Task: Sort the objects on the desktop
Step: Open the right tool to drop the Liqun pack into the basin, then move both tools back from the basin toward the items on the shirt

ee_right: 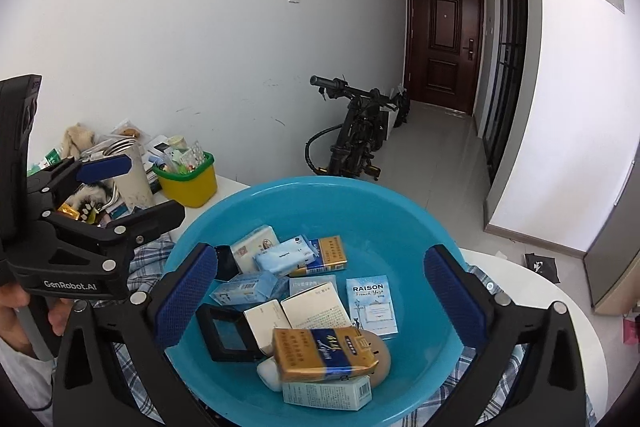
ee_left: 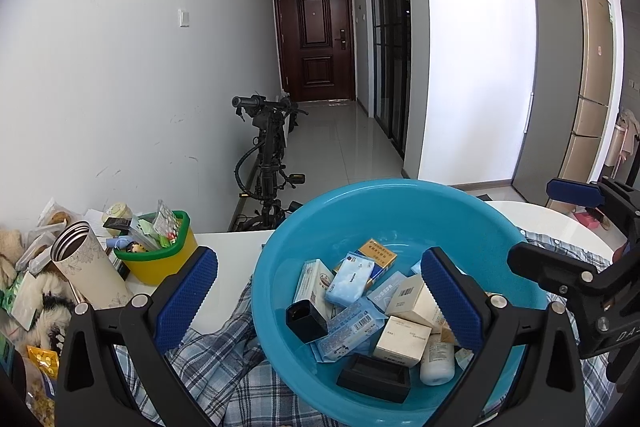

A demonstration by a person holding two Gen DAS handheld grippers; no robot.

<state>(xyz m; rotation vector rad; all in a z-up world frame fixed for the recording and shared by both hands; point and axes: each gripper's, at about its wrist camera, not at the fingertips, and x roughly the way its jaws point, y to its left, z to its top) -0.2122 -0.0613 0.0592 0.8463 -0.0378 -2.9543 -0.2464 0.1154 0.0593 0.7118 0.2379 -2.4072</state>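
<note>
Basin: blue basin [ee_right: 320, 195] on a plaid cloth [ee_left: 216, 359] on the white desk [ee_left: 236, 247]; near half under both grippers.
Done so far: a heap of small boxes and packets lies in the basin, among them a gold carton [ee_right: 324, 355], a "RAISON" pack [ee_right: 372, 305] and a black case [ee_right: 230, 335]. I judge the sorting well along.
Left to do: clutter at the desk's far left, including an open steel flask [ee_left: 90, 267], a yellow-green bin [ee_left: 158, 251] stuffed with items, and snack bags. Whether these belong in the basin I cannot tell.
Left gripper [ee_left: 320, 283]: fingers wide, nothing between them.
Right gripper [ee_right: 322, 281]: fingers wide apart, empty, over the basin.
Hidden: basin's near rim cut off by the gripper bodies; items under the heap covered; most small print unreadable; desk's near edge out of frame.
</note>
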